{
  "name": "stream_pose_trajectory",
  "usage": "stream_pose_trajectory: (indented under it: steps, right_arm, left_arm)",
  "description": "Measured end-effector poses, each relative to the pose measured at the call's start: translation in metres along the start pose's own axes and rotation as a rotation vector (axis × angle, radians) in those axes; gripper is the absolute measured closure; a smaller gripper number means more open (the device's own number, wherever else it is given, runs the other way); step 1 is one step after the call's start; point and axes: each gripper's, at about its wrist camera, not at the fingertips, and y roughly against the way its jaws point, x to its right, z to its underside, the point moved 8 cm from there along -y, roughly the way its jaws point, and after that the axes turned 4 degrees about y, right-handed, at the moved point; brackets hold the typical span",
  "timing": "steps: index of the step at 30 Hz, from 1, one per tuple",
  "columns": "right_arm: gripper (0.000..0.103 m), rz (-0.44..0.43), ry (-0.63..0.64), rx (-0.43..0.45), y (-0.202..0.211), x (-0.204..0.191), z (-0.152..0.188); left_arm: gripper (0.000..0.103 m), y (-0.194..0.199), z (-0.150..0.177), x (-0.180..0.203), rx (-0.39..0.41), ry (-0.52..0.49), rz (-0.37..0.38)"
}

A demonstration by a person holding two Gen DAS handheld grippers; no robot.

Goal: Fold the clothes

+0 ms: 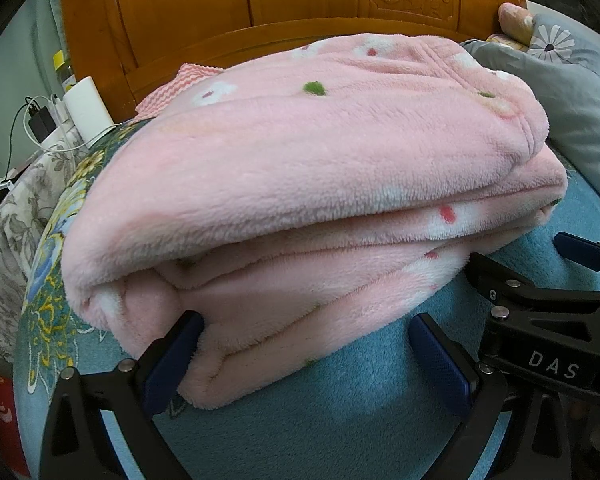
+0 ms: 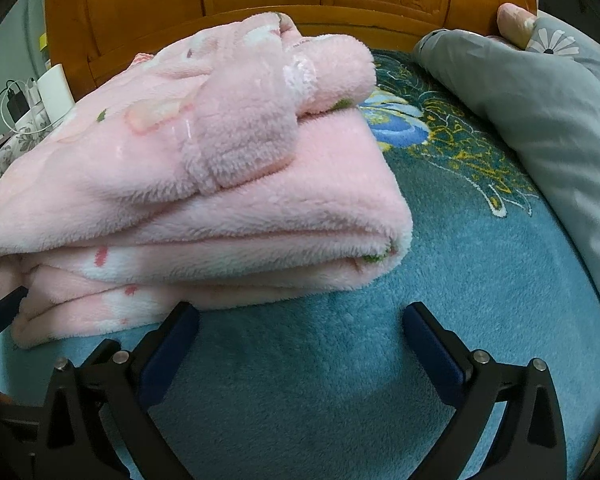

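Pink fleece bundle (image 1: 300,184) lying crosswise just ahead, L gripper (image 1: 306,354) nearer, straddling edge; R gripper (image 2: 300,344) gaping wide, both gripping nothing.

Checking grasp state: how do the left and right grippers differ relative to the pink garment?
The left gripper has the corner of the folded pink fleece garment between its fingers; the right gripper has only the blue blanket between its own. The left's fingertip touches the fleece; the right's sit just short of the stack's edge. Both are open and angled down at the bed.
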Motion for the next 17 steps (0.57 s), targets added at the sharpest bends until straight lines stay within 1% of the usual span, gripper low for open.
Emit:
stream_pose_trajectory:
  steps: [17]
  right_arm:
    - [0.000,0.001,0.000,0.000,0.011,-0.012,0.003]
  left_arm:
    - [0.000,-0.001,0.000,-0.002,0.001,-0.002,-0.002]
